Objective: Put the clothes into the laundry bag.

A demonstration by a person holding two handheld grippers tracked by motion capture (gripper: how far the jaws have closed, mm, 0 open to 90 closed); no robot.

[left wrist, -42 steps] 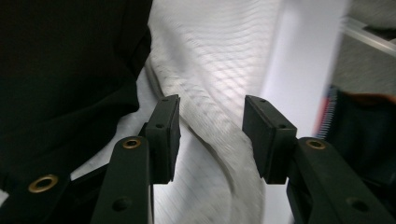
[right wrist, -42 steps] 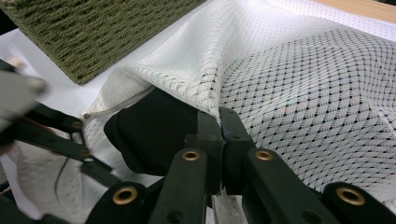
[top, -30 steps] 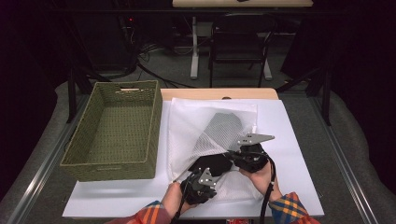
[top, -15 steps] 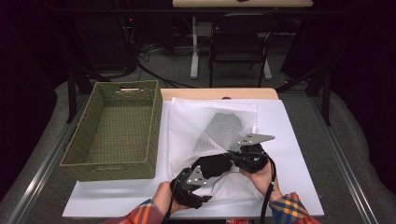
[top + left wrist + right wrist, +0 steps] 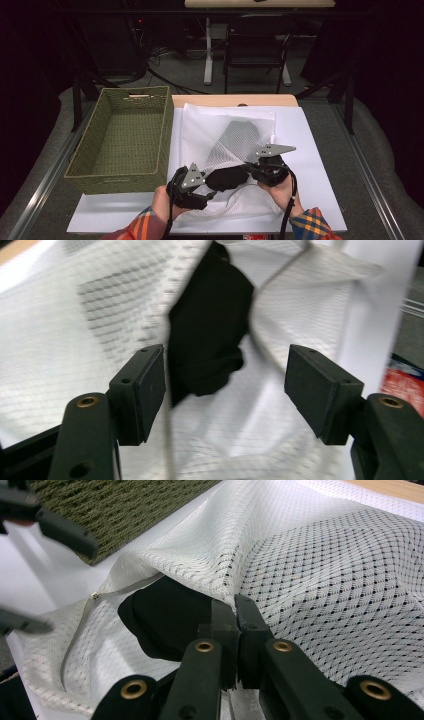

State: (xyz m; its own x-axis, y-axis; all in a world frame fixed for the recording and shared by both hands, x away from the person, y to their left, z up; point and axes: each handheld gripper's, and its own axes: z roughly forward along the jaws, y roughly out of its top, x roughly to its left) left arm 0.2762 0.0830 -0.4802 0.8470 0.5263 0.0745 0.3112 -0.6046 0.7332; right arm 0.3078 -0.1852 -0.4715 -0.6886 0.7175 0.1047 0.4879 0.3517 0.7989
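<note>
Holding the white mesh laundry bag (image 5: 227, 145) by its mouth, my right gripper (image 5: 235, 611) kept its jaws pinched on the upper edge. A black garment (image 5: 226, 179) lay half inside the opening, near the tabletop's (image 5: 310, 150) front edge, so stuffing was underway, with closing left. My left gripper (image 5: 225, 385) had just been opening its jaws, nothing pressed between them; a second earlier it sat closed against the garment, closer in. A woven basket (image 5: 120, 140) waited beside.
</note>
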